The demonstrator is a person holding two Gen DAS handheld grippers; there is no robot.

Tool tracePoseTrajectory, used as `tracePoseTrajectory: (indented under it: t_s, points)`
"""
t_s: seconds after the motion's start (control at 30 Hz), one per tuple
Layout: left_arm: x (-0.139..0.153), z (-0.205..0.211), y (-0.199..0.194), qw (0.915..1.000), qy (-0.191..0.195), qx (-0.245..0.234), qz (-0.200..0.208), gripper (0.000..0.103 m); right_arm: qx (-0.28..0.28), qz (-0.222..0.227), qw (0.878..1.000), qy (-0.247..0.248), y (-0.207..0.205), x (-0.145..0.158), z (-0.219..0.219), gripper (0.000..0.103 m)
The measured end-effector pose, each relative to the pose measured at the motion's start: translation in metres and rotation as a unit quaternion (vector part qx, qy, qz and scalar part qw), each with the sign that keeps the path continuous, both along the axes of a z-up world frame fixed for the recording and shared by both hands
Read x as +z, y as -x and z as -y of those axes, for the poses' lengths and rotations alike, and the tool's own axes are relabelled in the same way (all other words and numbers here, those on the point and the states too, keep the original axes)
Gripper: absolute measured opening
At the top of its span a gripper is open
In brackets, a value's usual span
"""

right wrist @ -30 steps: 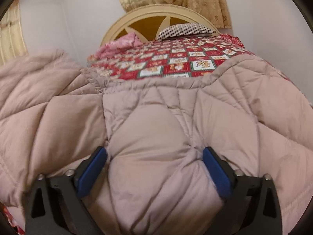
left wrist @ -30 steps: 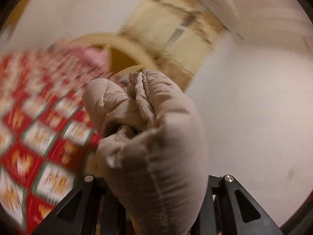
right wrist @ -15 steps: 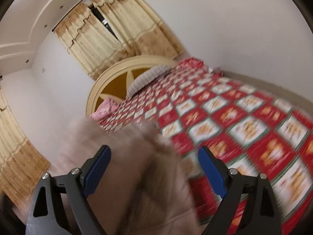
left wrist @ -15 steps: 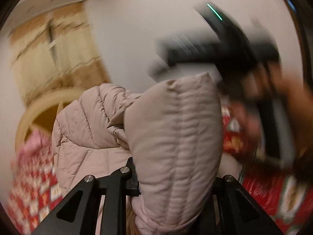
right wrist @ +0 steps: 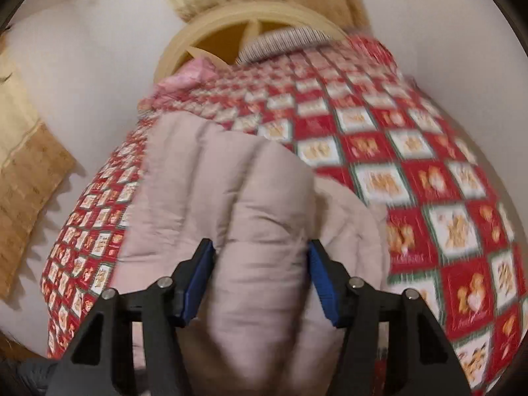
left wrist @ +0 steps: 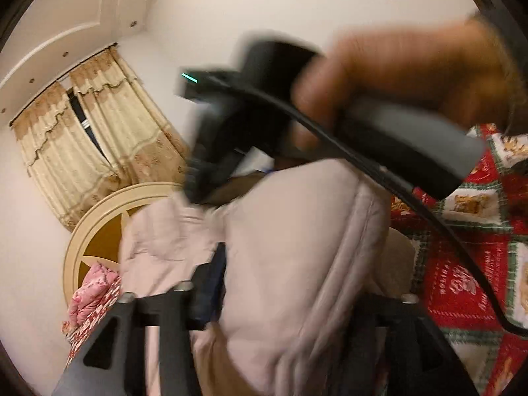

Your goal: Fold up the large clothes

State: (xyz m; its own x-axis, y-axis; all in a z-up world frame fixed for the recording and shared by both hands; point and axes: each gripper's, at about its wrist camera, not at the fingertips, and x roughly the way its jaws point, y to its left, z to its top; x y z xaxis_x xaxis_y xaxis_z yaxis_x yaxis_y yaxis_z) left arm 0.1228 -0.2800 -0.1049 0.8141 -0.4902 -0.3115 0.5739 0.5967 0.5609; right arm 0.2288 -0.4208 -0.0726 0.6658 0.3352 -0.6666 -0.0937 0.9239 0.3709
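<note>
A puffy, quilted dusty-pink jacket (right wrist: 211,181) lies over the near part of the bed. My right gripper (right wrist: 260,280) has its blue pads (right wrist: 194,283) pressed on a thick fold of the jacket. In the left wrist view my left gripper (left wrist: 283,300) is shut on another thick fold of the jacket (left wrist: 297,247), held up above the bed. The right gripper's body and the hand that holds it (left wrist: 379,82) show blurred just beyond that fold.
The bed has a red, white and green patchwork quilt (right wrist: 412,171), a round cream headboard (right wrist: 244,29), a striped pillow (right wrist: 283,41) and a pink bundle (right wrist: 184,72). Beige curtains (left wrist: 82,138) hang behind. A black cable (left wrist: 429,211) runs across the left view.
The right gripper has closed on a fold of the jacket and now faces the headboard. The left gripper swung right with its fold, bringing the other hand and gripper close.
</note>
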Motion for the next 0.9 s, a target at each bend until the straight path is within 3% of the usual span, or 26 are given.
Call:
tracePoseTrajectory:
  t_s: [0.03, 0.1, 0.17, 0.27, 0.37, 0.47, 0.53, 0.63, 0.77, 0.83, 0.9]
  points:
    - [0.004, -0.008, 0.008, 0.9999, 0.004, 0.007, 0.007, 0.076, -0.002, -0.006, 1.000, -0.007, -0.002, -0.007, 0.004, 0.060]
    - [0.011, -0.025, 0.022, 0.9998, 0.016, 0.001, 0.014, 0.077, -0.012, -0.004, 1.000, 0.017, 0.002, -0.012, 0.006, 0.060]
    - [0.016, -0.047, 0.036, 0.9995, 0.028, -0.006, 0.016, 0.080, -0.018, -0.001, 1.000, 0.009, 0.006, -0.015, 0.010, 0.060]
    - [0.033, -0.089, 0.028, 0.9971, 0.071, 0.010, 0.025, 0.093, -0.030, 0.006, 0.999, 0.012, 0.013, -0.020, 0.018, 0.062]
    - [0.067, -0.122, -0.011, 0.9869, 0.149, 0.057, 0.021, 0.098, -0.040, 0.008, 0.999, 0.026, 0.022, -0.029, 0.021, 0.064]
    - [0.087, -0.135, -0.077, 0.9720, 0.209, 0.099, -0.044, 0.100, -0.047, 0.001, 0.998, 0.040, 0.029, -0.031, 0.025, 0.066]
    - [0.075, -0.130, -0.136, 0.9600, 0.198, 0.143, -0.137, 0.100, -0.065, -0.010, 0.995, 0.077, 0.029, -0.025, 0.021, 0.075]
    - [0.039, -0.107, -0.177, 0.9460, 0.165, 0.174, -0.218, 0.100, -0.117, -0.025, 0.984, 0.129, 0.032, -0.006, 0.016, 0.078]
    - [0.026, -0.095, -0.169, 0.9469, 0.167, 0.180, -0.207, 0.101, -0.190, 0.041, 0.967, 0.164, 0.043, 0.052, -0.004, 0.080]
    - [0.026, -0.091, -0.168, 0.9467, 0.169, 0.175, -0.211, 0.101, -0.180, 0.075, 0.963, 0.184, 0.044, 0.077, -0.027, 0.080]
    - [0.021, -0.086, -0.166, 0.9473, 0.164, 0.177, -0.210, 0.101, -0.151, 0.103, 0.968, 0.173, 0.047, 0.096, -0.047, 0.080]
